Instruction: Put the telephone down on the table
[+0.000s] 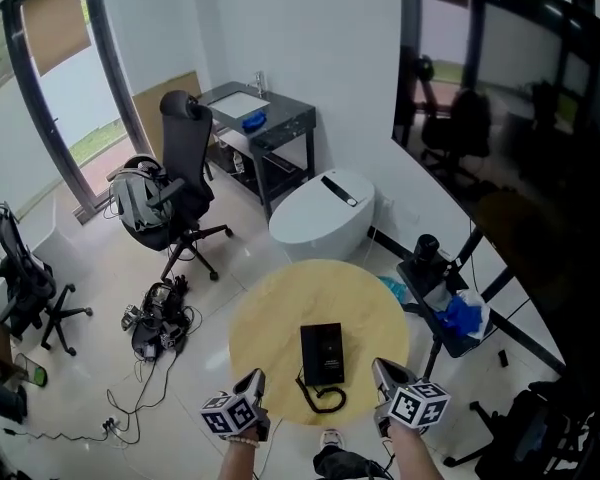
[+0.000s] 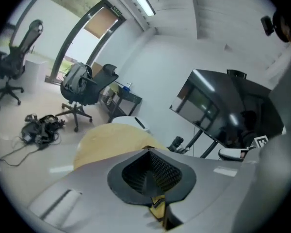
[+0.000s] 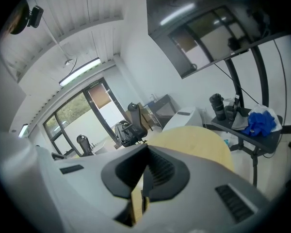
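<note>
A black telephone (image 1: pixel 322 353) lies flat on the round yellow table (image 1: pixel 270 318), towards its near side, with its coiled cord (image 1: pixel 323 398) at the front edge. Neither gripper touches it. My left gripper (image 1: pixel 257 380) hovers at the table's near left rim, and my right gripper (image 1: pixel 383 370) at the near right rim. In the left gripper view the left gripper (image 2: pixel 149 152) has its jaws together with nothing between them, above the table (image 2: pixel 106 140). In the right gripper view the right gripper (image 3: pixel 146 147) also stands shut and empty over the table (image 3: pixel 199 140). The telephone is hidden in both gripper views.
A white rounded unit (image 1: pixel 320 213) stands just beyond the table. A black office chair (image 1: pixel 185 193) and a dark desk (image 1: pixel 265 123) are at the back left. Cables and gear (image 1: pixel 160 328) lie on the floor at left. A stand with a blue cloth (image 1: pixel 450 313) is at right.
</note>
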Demonstrator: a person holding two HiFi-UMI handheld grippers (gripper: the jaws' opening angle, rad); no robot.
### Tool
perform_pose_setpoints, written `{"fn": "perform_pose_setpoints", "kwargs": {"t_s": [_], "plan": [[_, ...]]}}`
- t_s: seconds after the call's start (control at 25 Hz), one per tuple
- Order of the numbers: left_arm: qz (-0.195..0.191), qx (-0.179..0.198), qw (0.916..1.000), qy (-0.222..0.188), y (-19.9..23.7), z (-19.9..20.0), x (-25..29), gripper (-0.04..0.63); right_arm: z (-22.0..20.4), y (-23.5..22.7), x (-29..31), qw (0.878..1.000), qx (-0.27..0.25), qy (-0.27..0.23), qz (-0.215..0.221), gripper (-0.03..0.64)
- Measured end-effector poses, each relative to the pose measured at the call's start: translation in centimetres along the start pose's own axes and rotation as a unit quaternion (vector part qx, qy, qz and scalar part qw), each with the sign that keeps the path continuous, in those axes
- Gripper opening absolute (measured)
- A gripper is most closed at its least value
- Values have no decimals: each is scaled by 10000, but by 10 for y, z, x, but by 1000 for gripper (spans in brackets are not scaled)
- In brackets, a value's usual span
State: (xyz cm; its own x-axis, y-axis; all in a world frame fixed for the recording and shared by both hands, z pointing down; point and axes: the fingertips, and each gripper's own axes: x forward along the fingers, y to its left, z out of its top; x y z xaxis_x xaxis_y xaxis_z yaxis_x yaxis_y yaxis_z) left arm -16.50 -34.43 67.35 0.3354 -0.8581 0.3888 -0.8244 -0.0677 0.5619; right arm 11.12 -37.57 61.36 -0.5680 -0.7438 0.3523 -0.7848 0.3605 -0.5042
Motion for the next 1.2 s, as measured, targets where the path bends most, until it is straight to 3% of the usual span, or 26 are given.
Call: {"fn": "perform_pose_setpoints", "kwargs": {"t_s": [0.08,0.36,0.6,0.84,1.2], "plan": [[194,87,9998,17,0,3,-23,0,2,11,-4,10000,-57,-55,35,3],[0,760,9971,-75,-36,6,-87,0,-5,58,-24,9993,-283,-184,188,3],[-143,789,9967,-145,-51,-4,-129,0,-25,109,-54,9983,-414,-295,297,3],[-404,855,9955,-72,-66,-31,-176,0,-69,151,-100,9982,-514,-239,200,3],[-783,1580,9840,262,-104,-81,-238,0,-149,190,-170,9994,-326,1,-124,3]]}}
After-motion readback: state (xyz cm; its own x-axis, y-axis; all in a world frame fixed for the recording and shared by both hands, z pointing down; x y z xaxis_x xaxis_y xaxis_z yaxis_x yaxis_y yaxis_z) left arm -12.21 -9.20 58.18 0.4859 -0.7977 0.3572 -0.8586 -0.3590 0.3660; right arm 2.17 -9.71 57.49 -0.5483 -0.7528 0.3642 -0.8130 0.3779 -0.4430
